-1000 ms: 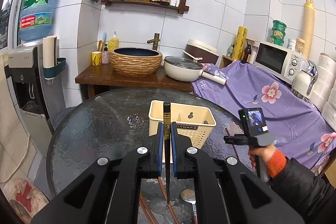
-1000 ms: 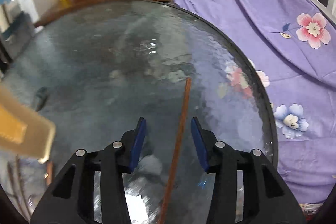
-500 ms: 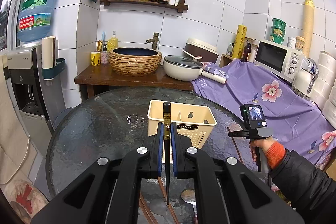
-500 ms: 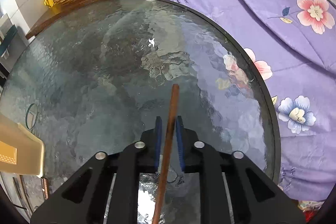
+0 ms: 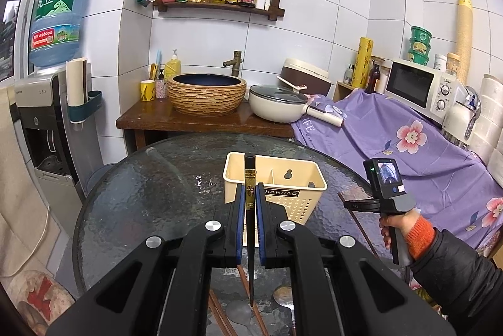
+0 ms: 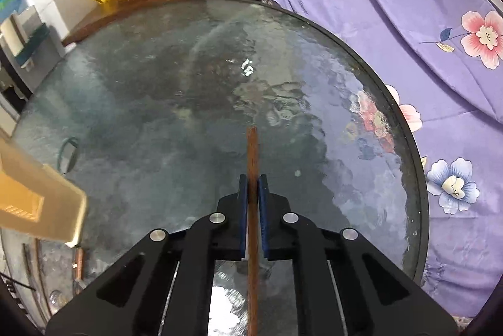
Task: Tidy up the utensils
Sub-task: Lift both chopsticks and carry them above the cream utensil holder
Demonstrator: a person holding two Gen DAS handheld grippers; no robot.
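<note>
My left gripper (image 5: pixel 249 191) is shut on a black chopstick with a gold band (image 5: pixel 250 172), held upright in front of the cream utensil basket (image 5: pixel 314 175) on the round glass table (image 5: pixel 141 194). My right gripper (image 6: pixel 252 182) points down at the table's right side. Its jaws are closing on a brown wooden chopstick (image 6: pixel 252 147), and the blue pads (image 6: pixel 242 194) press its sides. In the left wrist view a hand in an orange cuff holds that gripper (image 5: pixel 355 205) right of the basket. The basket's corner (image 6: pixel 41 197) shows at the left of the right wrist view.
More brown chopsticks (image 5: pixel 220 310) and a metal spoon (image 5: pixel 284 301) lie on the glass near me. A purple flowered cloth (image 6: pixel 424 21) borders the table on the right. Behind it a wooden counter holds a woven basin (image 5: pixel 206 93) and a white pan (image 5: pixel 276 106).
The right gripper's jaws went from wide open around the brown chopstick to shut on it, and the chopstick now stands straight between them. The left gripper has stayed put with the black chopstick.
</note>
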